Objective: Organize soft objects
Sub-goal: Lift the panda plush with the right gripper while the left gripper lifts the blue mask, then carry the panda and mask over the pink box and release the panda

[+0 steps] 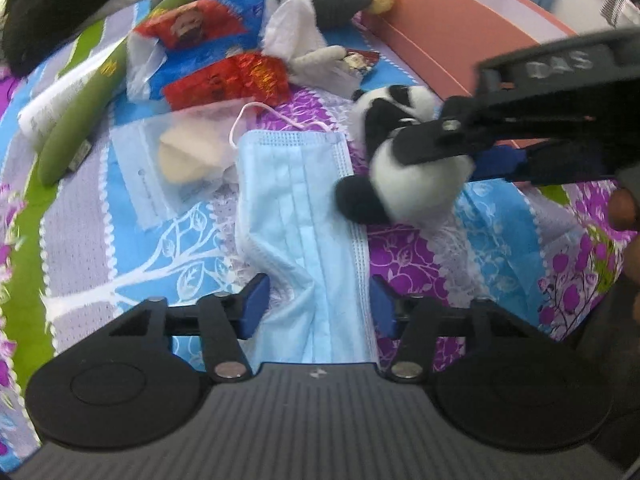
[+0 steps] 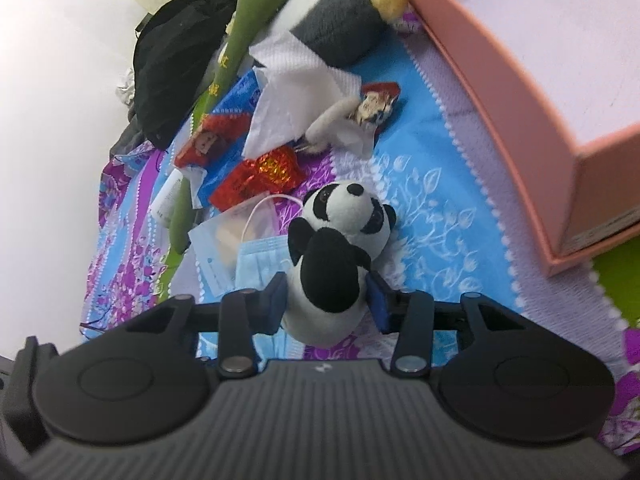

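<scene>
Blue face mask [image 1: 316,240] lies between the left gripper's [image 1: 316,304] spread pads. Just right, the right gripper [image 2: 327,300] pinches the panda plush [image 2: 340,248]; red packets [image 1: 228,80] and the pink box [image 1: 460,36] lie beyond.

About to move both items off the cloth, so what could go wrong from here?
1. The right claw pinches the panda plush only low on its body; it may slip or swing.
2. The left claw straddles the crumpled blue mask; the pads may snag the cloth beneath.
3. The mask's ear loop lies over the clear packet and could drag it.
</scene>
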Tool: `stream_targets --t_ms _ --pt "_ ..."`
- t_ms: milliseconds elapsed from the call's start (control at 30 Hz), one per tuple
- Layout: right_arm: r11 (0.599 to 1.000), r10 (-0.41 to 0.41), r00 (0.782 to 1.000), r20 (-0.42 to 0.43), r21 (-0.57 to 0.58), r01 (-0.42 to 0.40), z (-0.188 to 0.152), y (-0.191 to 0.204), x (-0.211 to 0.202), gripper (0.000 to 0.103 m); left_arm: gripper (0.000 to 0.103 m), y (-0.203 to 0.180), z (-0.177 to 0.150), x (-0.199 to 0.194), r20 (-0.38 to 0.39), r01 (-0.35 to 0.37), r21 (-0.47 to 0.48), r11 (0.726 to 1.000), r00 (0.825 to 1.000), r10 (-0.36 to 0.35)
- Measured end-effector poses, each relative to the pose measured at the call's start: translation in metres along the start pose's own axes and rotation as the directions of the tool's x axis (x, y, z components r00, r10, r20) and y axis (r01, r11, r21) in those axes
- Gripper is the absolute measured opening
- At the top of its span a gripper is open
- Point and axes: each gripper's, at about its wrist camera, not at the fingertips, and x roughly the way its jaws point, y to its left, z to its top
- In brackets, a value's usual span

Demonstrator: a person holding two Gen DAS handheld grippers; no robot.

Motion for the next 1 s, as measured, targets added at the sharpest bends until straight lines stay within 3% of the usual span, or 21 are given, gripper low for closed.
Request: stream_targets --t_ms 167,233,400,667,1000 --pt "0.998 -0.038 0.999 0.02 -0.053 0.039 -0.003 -0.001 -0.01 0.045 0.038 0.006 -0.001 0.001 0.009 -0.016 -0.045 0.999 1.0 0.016" --pt "0.997 -0.051 0.999 0.017 -0.064 0.052 -0.005 -0.002 -0.012 0.045 0.027 0.008 -0.001 0.0 0.014 -0.022 -0.064 0.998 1.0 0.023" --pt "0.992 -0.078 0.997 0.019 -0.099 0.079 -0.013 -0.004 -0.014 0.045 0.016 0.012 -0.002 -0.008 0.034 -0.018 -0.124 0.992 0.999 0.023" --pt "0.971 -0.114 0.991 0.067 -0.205 0.125 -0.022 0.011 -0.025 0.044 0.014 0.015 0.005 -0.033 0.088 -0.011 -0.185 0.983 0.996 0.028" --pt "0.955 -0.097 0.981 0.167 -0.263 0.139 -0.012 0.028 -0.066 0.043 0.014 -0.002 0.034 -0.076 0.158 0.037 -0.214 0.976 0.987 -0.003"
